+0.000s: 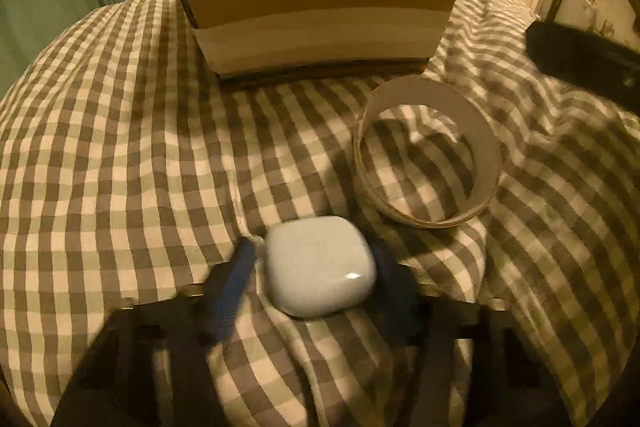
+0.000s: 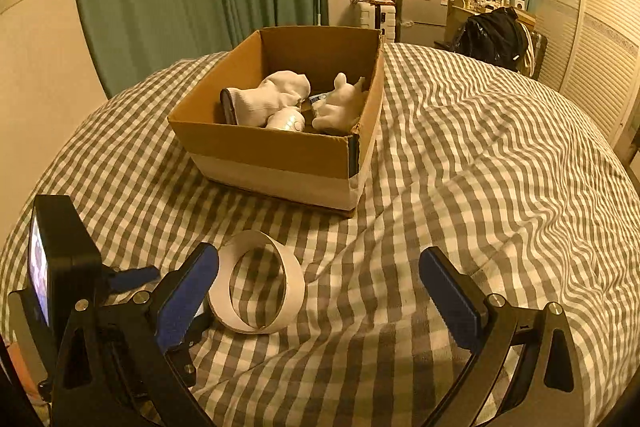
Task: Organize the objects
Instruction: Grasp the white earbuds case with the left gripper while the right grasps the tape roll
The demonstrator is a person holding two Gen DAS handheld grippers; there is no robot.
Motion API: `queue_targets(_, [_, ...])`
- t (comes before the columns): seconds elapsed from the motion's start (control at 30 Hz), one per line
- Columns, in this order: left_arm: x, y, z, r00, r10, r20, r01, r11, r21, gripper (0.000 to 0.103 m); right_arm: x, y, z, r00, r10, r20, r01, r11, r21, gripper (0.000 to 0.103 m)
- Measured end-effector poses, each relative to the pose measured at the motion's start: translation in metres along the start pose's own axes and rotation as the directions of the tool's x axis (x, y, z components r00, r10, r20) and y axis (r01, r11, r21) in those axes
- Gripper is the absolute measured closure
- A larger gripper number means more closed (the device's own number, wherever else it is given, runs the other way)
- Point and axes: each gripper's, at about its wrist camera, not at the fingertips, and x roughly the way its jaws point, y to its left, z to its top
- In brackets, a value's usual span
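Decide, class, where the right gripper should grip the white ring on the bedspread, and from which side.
Grip the white ring's thin wall, one finger inside, one outside, from above. It lies tilted and hollow; the open right gripper stands beside it.

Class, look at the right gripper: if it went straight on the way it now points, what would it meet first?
Probably the checked bedcover, bare between the fingers of the right gripper. The cardboard ring lies just left of that line, by the left finger; depth is uncertain.
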Motion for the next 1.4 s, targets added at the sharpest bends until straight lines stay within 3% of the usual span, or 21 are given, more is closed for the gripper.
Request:
queue_targets(0.2, [-0.025,0.014,0.000,0.998,-0.047,0.044,0.050,0.996,-0.069,0.050,0.008,0.009,-0.004,1.000,-0.009,-0.028,0.008,0.999,-0.034,0.002])
queue_targets(0.37, [-0.052,0.027,0.003,0.992,0.024,0.124,-0.014,0.997,-0.080,0.050,0.020,0.021,-0.007,0.996,0.028,-0.082,-0.035,0.996,-0.085,0.002])
queue_targets(0.47, [-0.057,0.035,0.004,0.992,0.024,0.125,-0.011,0.994,-0.107,0.050,0.034,0.031,-0.012,0.988,0.056,-0.144,-0.072,0.991,-0.113,0.002])
queue_targets(0.67, [-0.057,0.053,0.002,0.992,0.045,0.121,-0.029,0.991,-0.133,0.050,0.060,0.052,-0.020,0.972,0.032,-0.232,-0.074,0.982,-0.173,0.003])
queue_targets(0.87, [-0.048,0.051,0.003,0.993,0.039,0.108,-0.025,0.991,-0.131,0.050,0.078,0.059,-0.028,0.956,0.017,-0.294,-0.076,0.979,-0.190,0.020])
queue_targets(1.1, [-0.049,0.050,0.001,0.994,0.047,0.100,-0.034,0.991,-0.131,0.050,0.072,0.058,-0.031,0.963,0.001,-0.269,-0.054,0.981,-0.189,0.025])
queue_targets(1.4, [-0.072,0.047,-0.007,0.992,0.048,0.114,-0.031,0.990,-0.140,0.050,0.020,0.063,-0.036,0.983,0.025,-0.180,-0.061,0.978,-0.198,0.025])
